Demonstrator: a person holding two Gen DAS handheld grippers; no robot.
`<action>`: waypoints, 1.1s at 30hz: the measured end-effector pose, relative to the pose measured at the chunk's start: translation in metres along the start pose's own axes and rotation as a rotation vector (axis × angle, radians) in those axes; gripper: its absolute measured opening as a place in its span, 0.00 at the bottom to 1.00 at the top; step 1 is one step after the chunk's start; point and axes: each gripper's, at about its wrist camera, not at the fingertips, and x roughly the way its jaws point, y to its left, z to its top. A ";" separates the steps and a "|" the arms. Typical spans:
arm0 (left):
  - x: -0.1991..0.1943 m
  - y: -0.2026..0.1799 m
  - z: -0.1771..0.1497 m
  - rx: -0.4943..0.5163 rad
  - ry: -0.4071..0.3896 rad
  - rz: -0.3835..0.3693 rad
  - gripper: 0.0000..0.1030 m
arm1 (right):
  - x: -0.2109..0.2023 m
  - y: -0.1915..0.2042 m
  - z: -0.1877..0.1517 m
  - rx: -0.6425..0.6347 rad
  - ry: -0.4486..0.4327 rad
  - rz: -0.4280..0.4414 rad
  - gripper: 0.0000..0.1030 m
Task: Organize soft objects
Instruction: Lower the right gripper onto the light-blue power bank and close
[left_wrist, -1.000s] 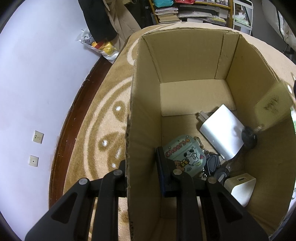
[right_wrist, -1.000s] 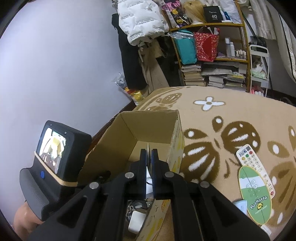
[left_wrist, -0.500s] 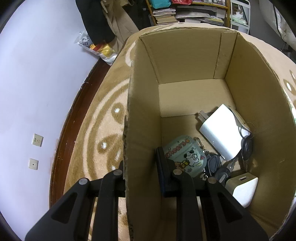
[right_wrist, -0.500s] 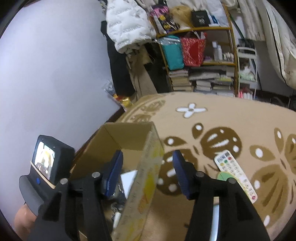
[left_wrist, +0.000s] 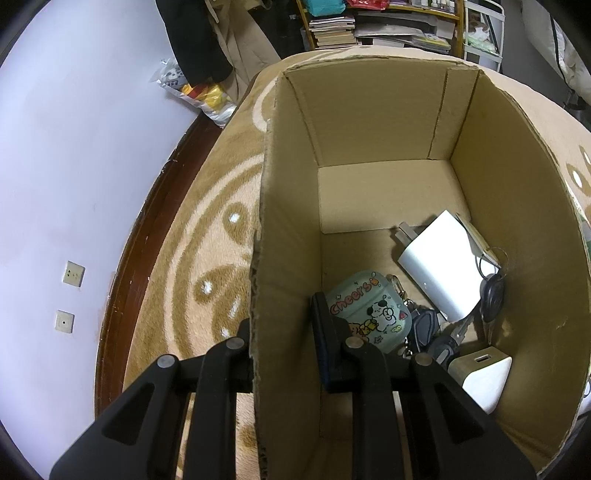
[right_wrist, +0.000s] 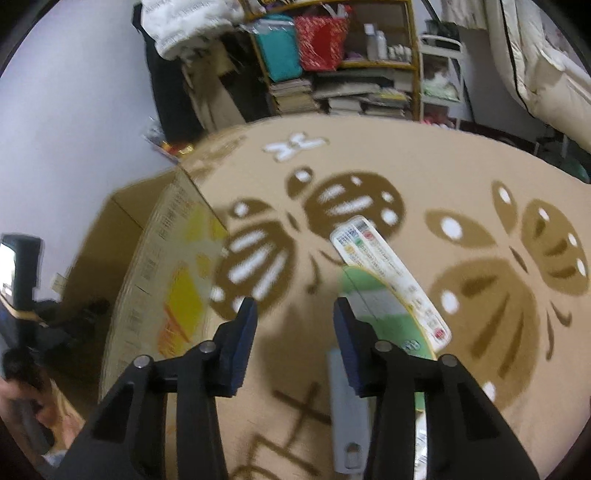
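Observation:
My left gripper is shut on the left wall of the open cardboard box, one finger outside, one inside. In the box lie a mint case with a cartoon dog, a white charger, keys, a small white plug and a thin card. My right gripper is open and empty above the rug, right of the box. Ahead of it lie a white remote, a green oval card and a grey remote.
A tan rug with brown leaf patterns covers the floor. The wall with sockets and a dark baseboard is at left. A cluttered bookshelf and hanging clothes stand at the back. The other hand-held device shows at far left.
My right gripper dropped the thin card into the box, opened, and swung right and down over the rug toward the remotes. My left gripper stayed clamped on the box wall.

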 end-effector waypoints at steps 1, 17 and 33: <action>0.000 0.001 0.000 0.000 0.000 -0.001 0.19 | 0.003 -0.004 -0.003 0.006 0.020 -0.009 0.41; -0.002 0.000 -0.002 0.003 0.001 0.000 0.19 | 0.042 -0.026 -0.028 0.091 0.206 -0.060 0.37; -0.004 0.000 -0.001 0.003 0.003 0.001 0.19 | 0.054 -0.029 -0.030 0.097 0.213 -0.074 0.33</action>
